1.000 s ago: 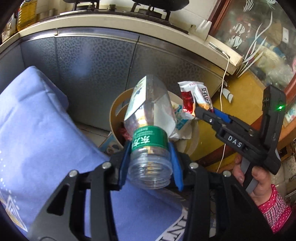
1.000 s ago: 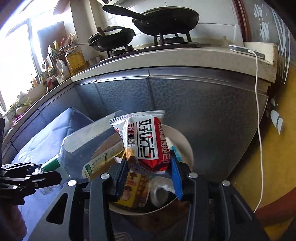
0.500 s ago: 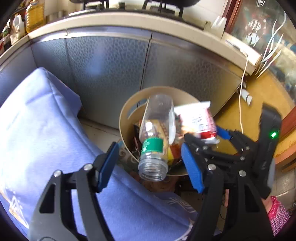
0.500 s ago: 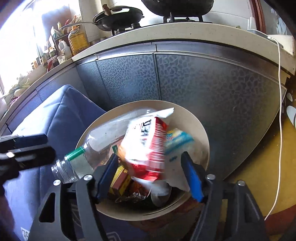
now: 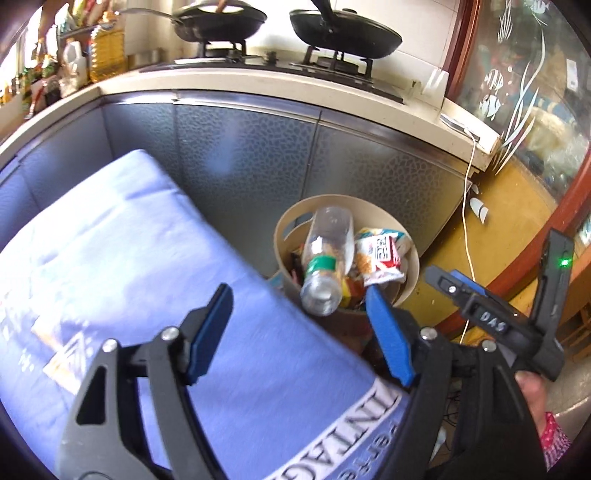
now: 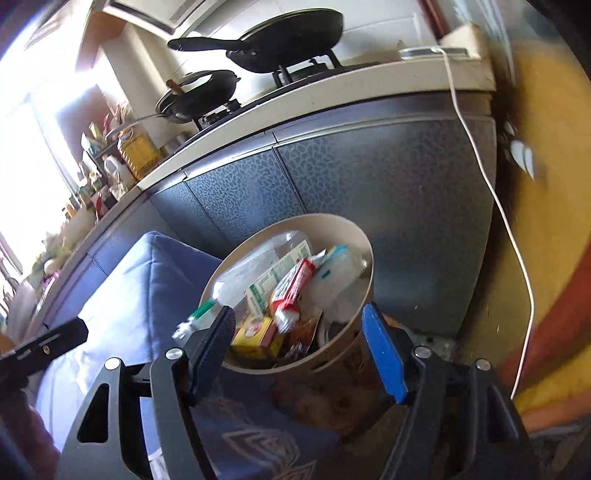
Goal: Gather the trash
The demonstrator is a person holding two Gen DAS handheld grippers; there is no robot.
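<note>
A beige round trash bin (image 5: pixel 284 229) (image 6: pixel 365 254) stands on the floor against the grey cabinet. A clear plastic bottle (image 5: pixel 327 254) (image 6: pixel 240 273) with a green label lies in it, neck sticking out over the rim. A red and white snack wrapper (image 5: pixel 380 254) (image 6: pixel 291 288) lies beside it among other trash. My left gripper (image 5: pixel 299 325) is open and empty, above the blue cloth, short of the bin. My right gripper (image 6: pixel 299 343) is open and empty, just in front of the bin; it also shows in the left wrist view (image 5: pixel 439 277).
A table covered with a blue cloth (image 5: pixel 129 258) (image 6: pixel 140 295) stands left of the bin. The grey cabinet (image 5: pixel 258 147) carries a counter with a stove and two black pans (image 5: pixel 343 29). A white cable (image 6: pixel 498 206) hangs at the right beside a yellow wall.
Both grippers opened: the left let go of the bottle and the right let go of the wrapper, which dropped into the bin. Both grippers have pulled back from it.
</note>
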